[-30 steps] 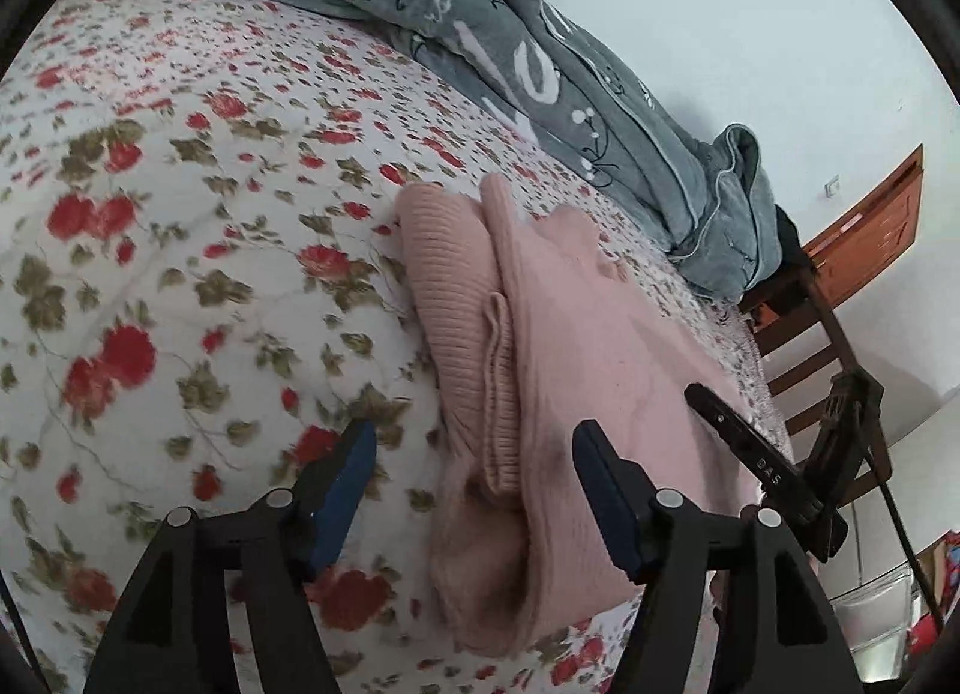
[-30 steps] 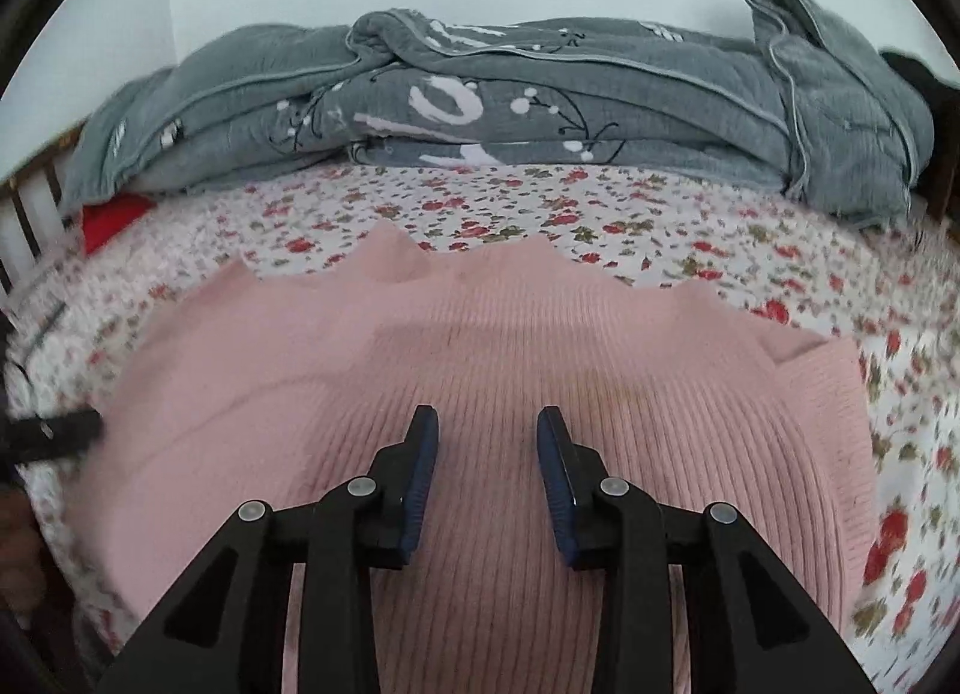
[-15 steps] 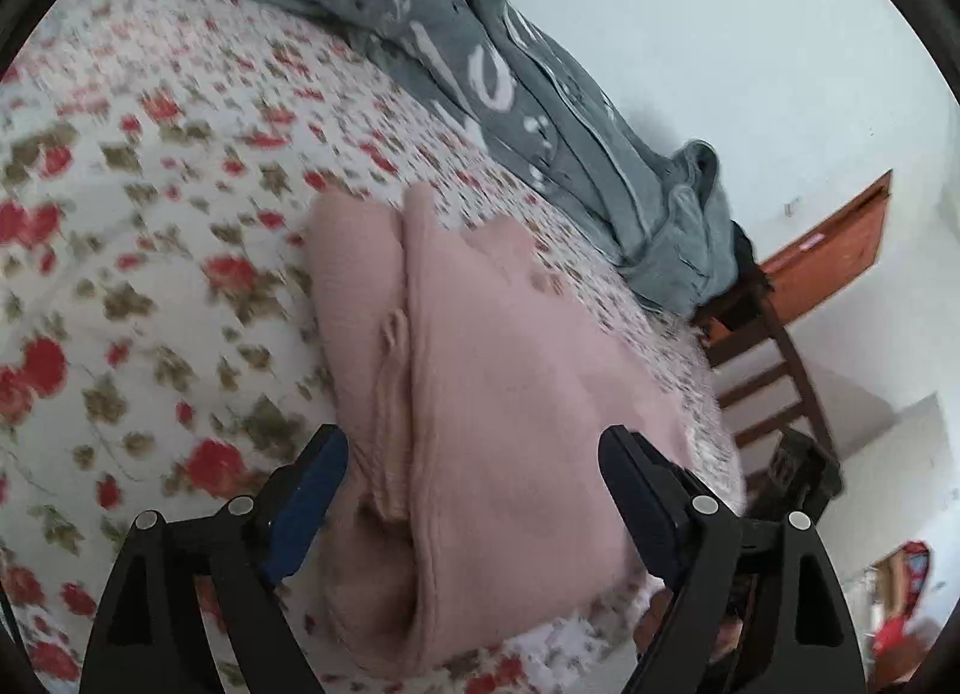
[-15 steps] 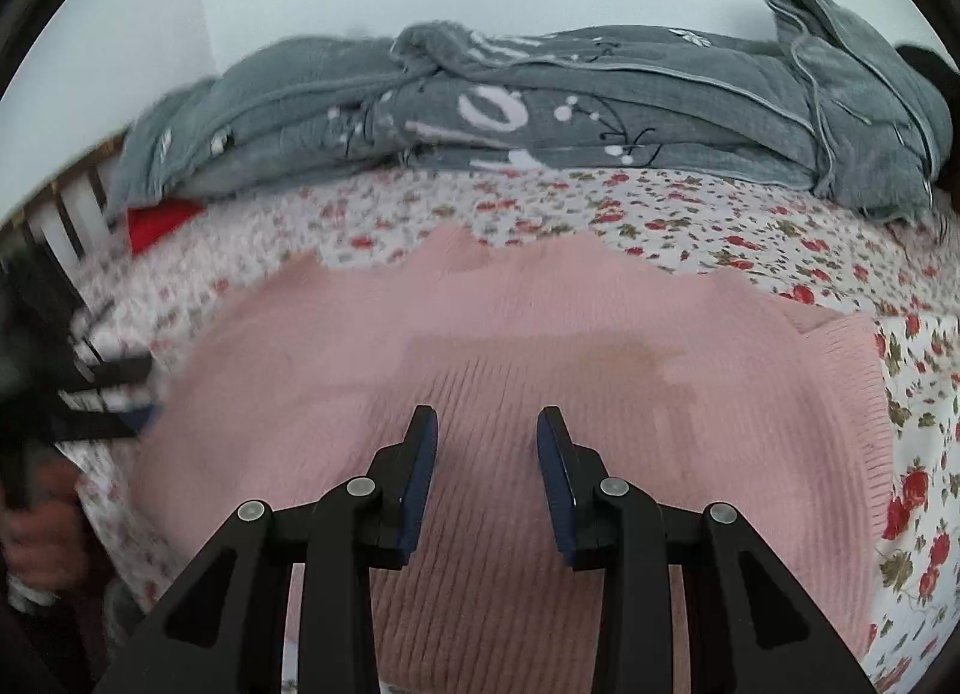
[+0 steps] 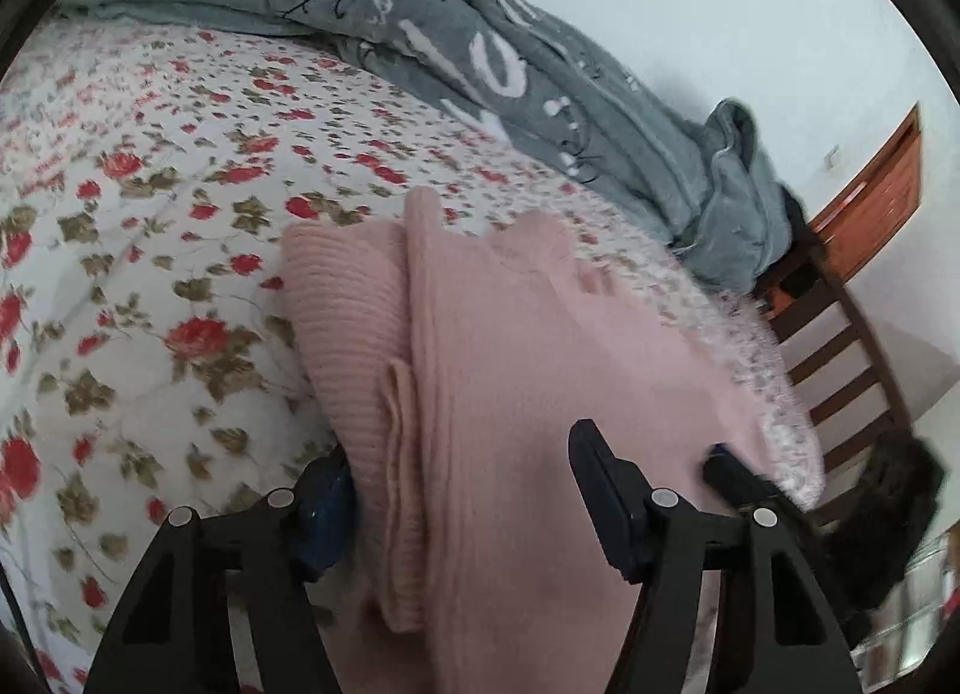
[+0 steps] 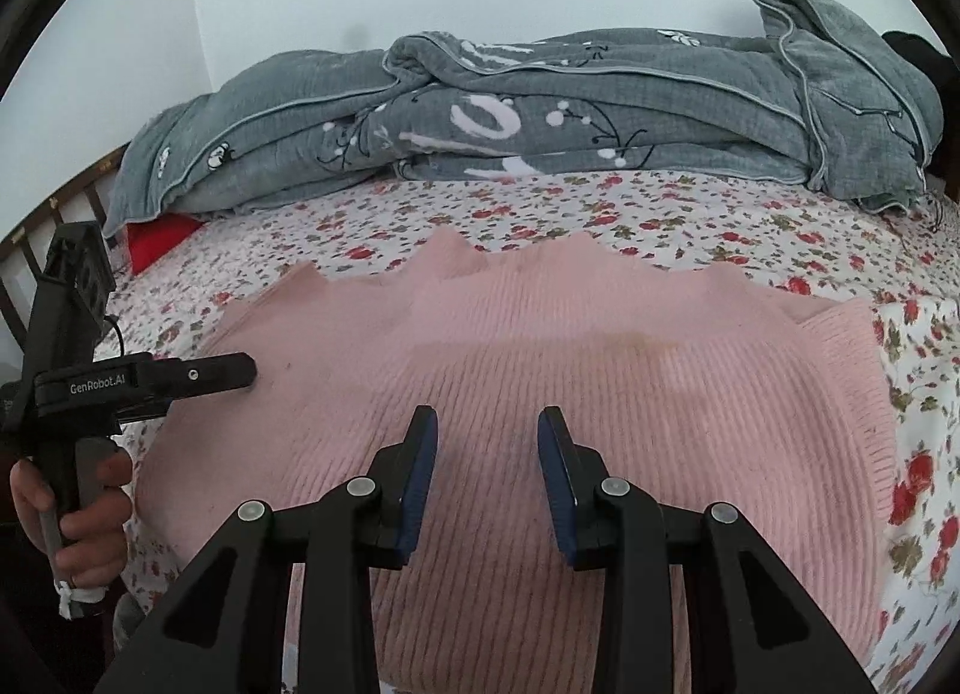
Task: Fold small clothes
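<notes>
A folded pink knit sweater (image 5: 510, 346) lies on the floral bed sheet (image 5: 150, 226). My left gripper (image 5: 462, 490) is open at the sweater's near edge, its jaws straddling the folded layers: the left finger lies beside or under the ribbed edge, the right finger on top. In the right wrist view the sweater (image 6: 600, 370) spreads wide under my right gripper (image 6: 487, 454), which is open and empty just above the knit. The left gripper (image 6: 198, 376) shows there at the sweater's left edge, held by a hand.
A crumpled grey quilt (image 6: 540, 117) lies along the wall at the back of the bed. A red item (image 6: 162, 238) sits at the back left. A wooden chair (image 5: 840, 346) stands beside the bed. The right gripper's tip (image 5: 738, 466) shows at the sweater's far edge.
My left gripper has moved forward onto the sweater's edge, so its jaws now straddle the folded layers. The right gripper stays open over the sweater with little movement.
</notes>
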Tool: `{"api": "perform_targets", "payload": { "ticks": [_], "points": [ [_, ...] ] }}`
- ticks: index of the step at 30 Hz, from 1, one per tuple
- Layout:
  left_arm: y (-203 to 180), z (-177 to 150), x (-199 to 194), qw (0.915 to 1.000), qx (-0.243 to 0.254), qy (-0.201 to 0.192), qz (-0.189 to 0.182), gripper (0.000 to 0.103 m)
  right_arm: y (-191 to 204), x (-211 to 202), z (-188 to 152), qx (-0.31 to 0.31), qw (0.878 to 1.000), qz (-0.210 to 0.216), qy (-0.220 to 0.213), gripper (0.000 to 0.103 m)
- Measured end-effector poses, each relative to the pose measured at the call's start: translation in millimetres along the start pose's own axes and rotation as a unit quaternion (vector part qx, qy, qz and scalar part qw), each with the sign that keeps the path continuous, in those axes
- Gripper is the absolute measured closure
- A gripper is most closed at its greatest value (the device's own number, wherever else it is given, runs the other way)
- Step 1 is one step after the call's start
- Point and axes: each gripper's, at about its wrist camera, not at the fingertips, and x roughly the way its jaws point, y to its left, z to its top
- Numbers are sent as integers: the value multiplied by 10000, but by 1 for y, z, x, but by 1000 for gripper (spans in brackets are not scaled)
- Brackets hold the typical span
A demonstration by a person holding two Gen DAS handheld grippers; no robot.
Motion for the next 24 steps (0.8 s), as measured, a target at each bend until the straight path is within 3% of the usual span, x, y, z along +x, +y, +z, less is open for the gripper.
{"api": "perform_targets", "payload": {
  "ticks": [4, 6, 7, 8, 10, 14, 18, 21, 24],
  "points": [
    [6, -2, 12, 9998, -163, 130, 65, 40, 3, 8, -6, 50, 9998, 23, -169, 68],
    [2, 2, 8, 9994, -243, 143, 220, 56, 10, 15, -11, -115, 9996, -192, -196, 68],
    [1, 4, 7, 9989, -331, 171, 282, 72, 19, 19, -16, -386, 9979, -465, -237, 68],
    [2, 8, 6, 9982, -509, 239, 186, 76, 29, 20, -18, -642, 9950, -722, -237, 68],
    [-2, 14, 0, 9973, -680, 294, 25, 79, 36, 24, -19, -855, 9913, -984, -184, 69],
    [-37, 24, -18, 9988, -456, 175, -48, 80, 32, 27, -15, -831, 9920, -953, -56, 68],
    [-81, 34, -24, 9997, -204, 141, 17, 80, 9, 0, -2, -423, 9985, -339, 110, 69],
    [-116, 40, -24, 9999, -10, 138, 58, 80, -16, -47, -2, -62, 9994, -98, -329, 69],
    [-153, 42, -13, 9997, 136, 196, 94, 80, -49, -102, -5, 6, 9956, -299, -883, 62]
  ]
}}
